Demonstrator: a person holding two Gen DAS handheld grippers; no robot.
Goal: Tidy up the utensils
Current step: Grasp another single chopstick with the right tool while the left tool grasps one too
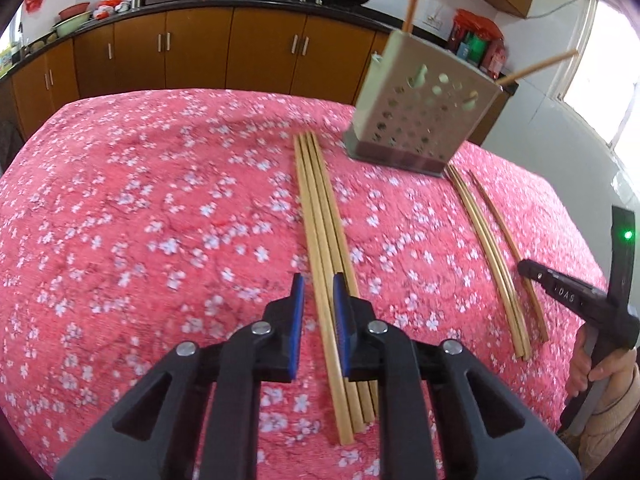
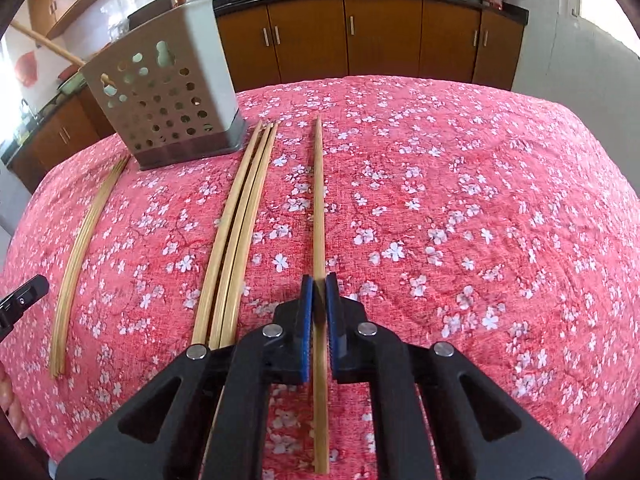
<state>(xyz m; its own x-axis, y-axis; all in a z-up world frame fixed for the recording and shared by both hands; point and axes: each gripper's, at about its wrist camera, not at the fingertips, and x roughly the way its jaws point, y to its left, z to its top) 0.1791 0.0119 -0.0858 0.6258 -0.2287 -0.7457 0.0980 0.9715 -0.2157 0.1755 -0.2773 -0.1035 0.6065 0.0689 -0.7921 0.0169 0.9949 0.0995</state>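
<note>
So the stuff to sort here is a bunch of long pale bamboo chopsticks lying on a table with a pink cloth printed with white blossoms (image 2: 460, 200), and they're meant to end up in the square perforated metal utensil holder (image 2: 168, 96) standing at the far side, which already has a couple of sticks poking out of it. The right gripper (image 2: 319, 292) has its blue-padded jaws pinched right down on a single loose chopstick (image 2: 318, 200) that lies apart from the rest, gripping it fairly near the thick end closest to the camera. The left gripper (image 1: 319, 294) is narrowed to a slim gap around the outer stick of a tight bundle of four chopsticks (image 1: 320, 216); the pads look close to it or just touching, but I wouldn't call it a firm grip yet. Between the two groups sits another set of three chopsticks (image 2: 236, 232), just beside the holder's base. Handling-wise, I'd guess these are super light, stiff and a bit slick, so they'll probably roll or pivot in the pads if grabbed too near an end. Grabbing closer to the middle would balance better, though a hold near the thick end should make it easier to drop the tip into the holder. The soft cloth gives a little, which should help the pads get under.
</note>
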